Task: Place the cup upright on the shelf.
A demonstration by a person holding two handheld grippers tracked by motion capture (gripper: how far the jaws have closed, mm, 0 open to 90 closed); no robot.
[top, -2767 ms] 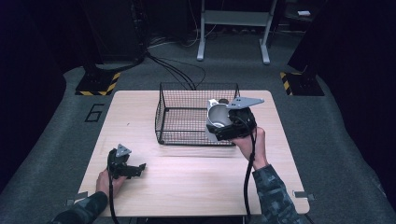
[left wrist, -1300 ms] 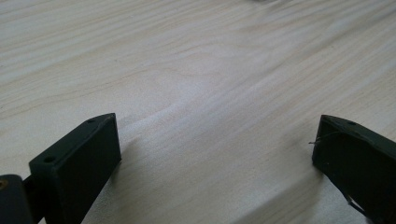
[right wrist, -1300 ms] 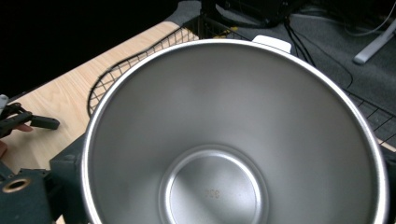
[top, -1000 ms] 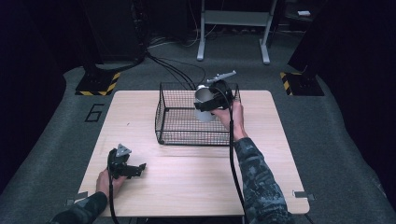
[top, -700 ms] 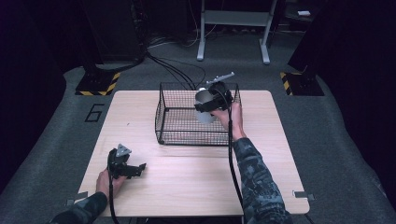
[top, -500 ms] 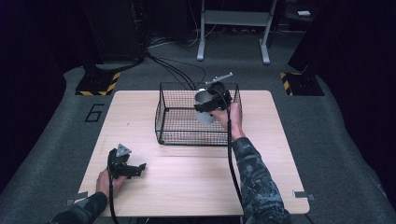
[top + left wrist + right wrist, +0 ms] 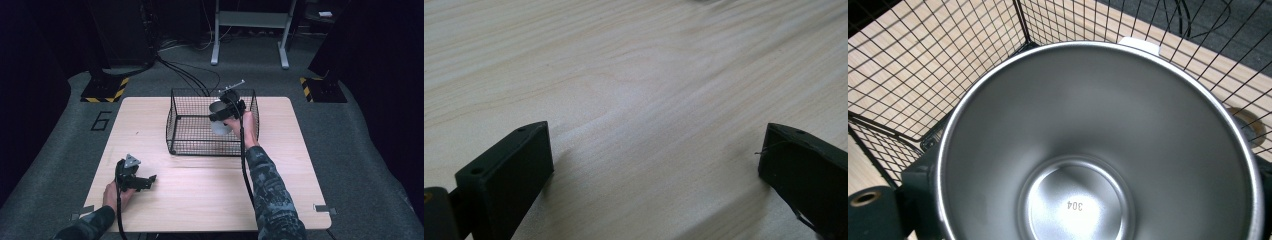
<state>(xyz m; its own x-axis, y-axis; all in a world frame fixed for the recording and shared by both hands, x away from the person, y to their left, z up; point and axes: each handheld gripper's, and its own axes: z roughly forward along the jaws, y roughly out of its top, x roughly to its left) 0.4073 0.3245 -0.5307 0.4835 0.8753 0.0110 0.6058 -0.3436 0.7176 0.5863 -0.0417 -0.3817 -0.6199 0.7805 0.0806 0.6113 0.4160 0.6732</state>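
At the lower left of the high view, the left gripper (image 7: pixel 142 181) rests low on the wooden table (image 7: pixel 200 200), held by a hand (image 7: pixel 112 192) that comes in from the bottom edge. Bare wood lies all around it, with nothing in its way. In the left gripper view its two black jaws stand wide apart at the bottom corners of the frame, with only pale wood grain between them; they hold nothing.

Toward the middle of the high view, a black wire basket (image 7: pixel 172 125) sits on the far half of the table, its back wall near the far edge. Dark cables (image 7: pixel 187 75) run across the grey floor beyond it. The near half of the table, below the basket in the frame, is open wood.

At the right part of the basket, the right gripper (image 7: pixel 226 114) holds a steel cup (image 7: pixel 218 120) above the basket's inside, near its right wall. In the right gripper view the cup (image 7: pixel 1098 150) shows its shiny inside, with the mark 304 on its bottom, and the basket's mesh and corner (image 7: pixel 923 75) lie behind it. The jaws are clamped on the cup's sides.
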